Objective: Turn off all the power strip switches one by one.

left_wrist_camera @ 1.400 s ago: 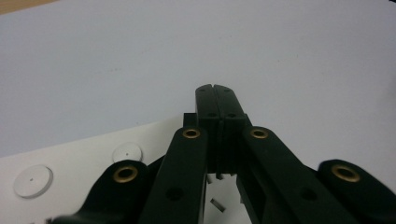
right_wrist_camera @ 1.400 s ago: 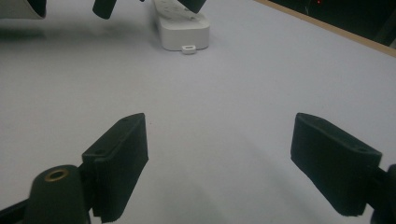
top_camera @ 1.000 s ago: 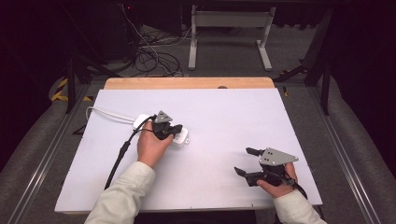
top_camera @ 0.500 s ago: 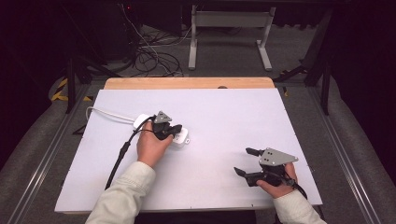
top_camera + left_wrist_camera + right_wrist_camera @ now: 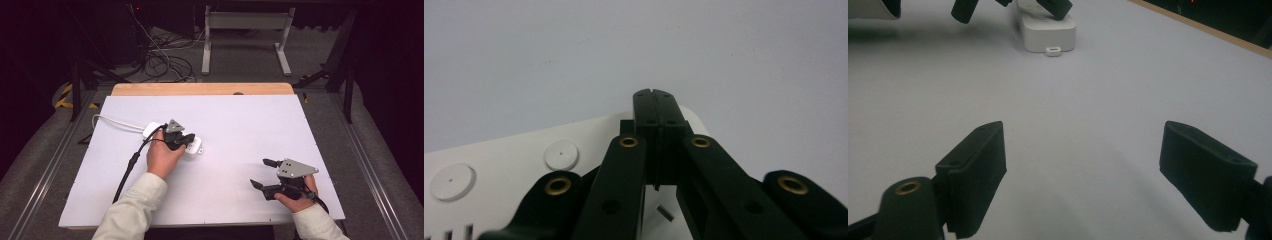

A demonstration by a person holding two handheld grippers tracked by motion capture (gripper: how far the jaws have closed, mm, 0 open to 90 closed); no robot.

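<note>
White worktop [image 5: 230, 130] with a wooden far edge, set in a dark room with cables and a metal stand on the floor behind. A white power strip [image 5: 192, 148] lies left of the middle of the worktop, its cord [image 5: 117, 121] running off toward the left edge. The left gripper [image 5: 184, 140] is held over the strip; in the left gripper view its fingers [image 5: 655, 107] are clenched together with nothing between them, and their tips are seen over the rounded end of the strip [image 5: 514, 165], whose top carries round buttons [image 5: 561, 154]. Whether the tips touch the casing cannot be told. The right gripper [image 5: 264, 173] is held low near the right front of the worktop, well apart from the strip, its fingers [image 5: 975, 165] released and wide, with bare worktop between them; in the right gripper view the strip [image 5: 1048, 31] is seen farther off with a small white tab [image 5: 1053, 50] at its end. The step in hand is judged to be a press or push on the strip with the closed left tips, possibly on a switch. The next move is judged to call for a short, steady downward press, aligned squarely so that the tips do not slide off the rounded edge and the strip is not shifted.
</note>
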